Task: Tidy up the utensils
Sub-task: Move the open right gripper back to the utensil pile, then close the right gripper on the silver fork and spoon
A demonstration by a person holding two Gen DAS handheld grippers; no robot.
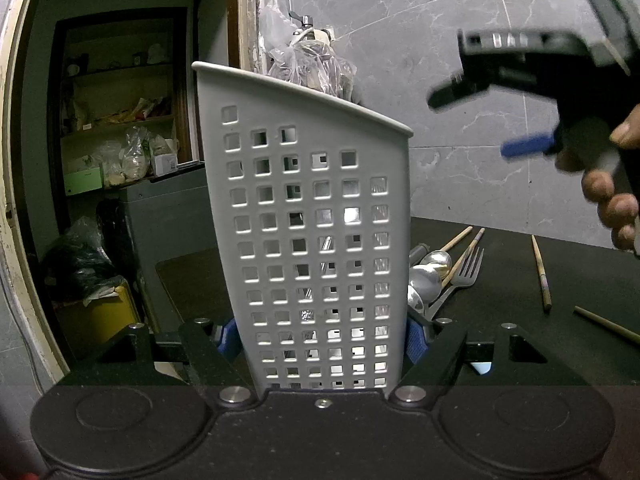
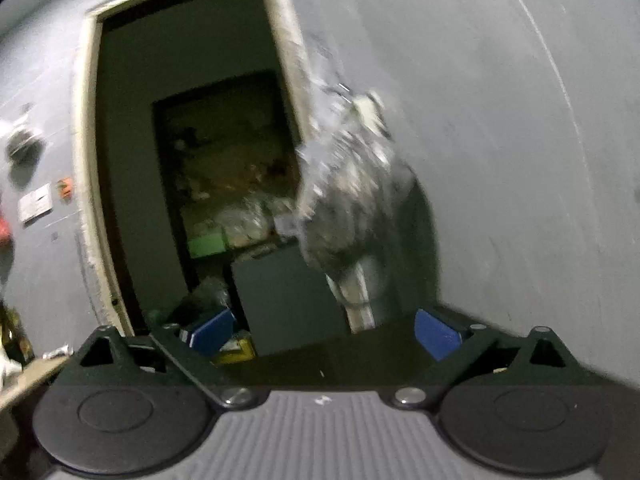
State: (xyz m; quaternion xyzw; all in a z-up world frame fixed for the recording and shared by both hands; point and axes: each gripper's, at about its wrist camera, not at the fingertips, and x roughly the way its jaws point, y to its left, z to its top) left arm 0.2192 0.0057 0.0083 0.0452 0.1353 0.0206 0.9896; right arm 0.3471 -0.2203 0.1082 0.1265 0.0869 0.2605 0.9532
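Observation:
A grey perforated utensil holder (image 1: 316, 236) stands upright on the dark table, and my left gripper (image 1: 320, 338) is shut on its base, blue pads against both sides. Some metal shows through its holes. Behind it to the right lie spoons (image 1: 428, 276), a fork (image 1: 464, 274) and wooden chopsticks (image 1: 542, 276). My right gripper is in the air at the upper right of the left wrist view (image 1: 520, 92). In its own blurred view it (image 2: 324, 334) is open and empty, pointing at the wall and doorway.
The dark table (image 1: 560, 344) ends at a grey marble wall (image 1: 460, 40). A plastic bag (image 1: 308, 60) hangs behind the holder. On the left a doorway (image 1: 120, 120) opens to cluttered shelves, with a grey cabinet (image 1: 168, 216) below.

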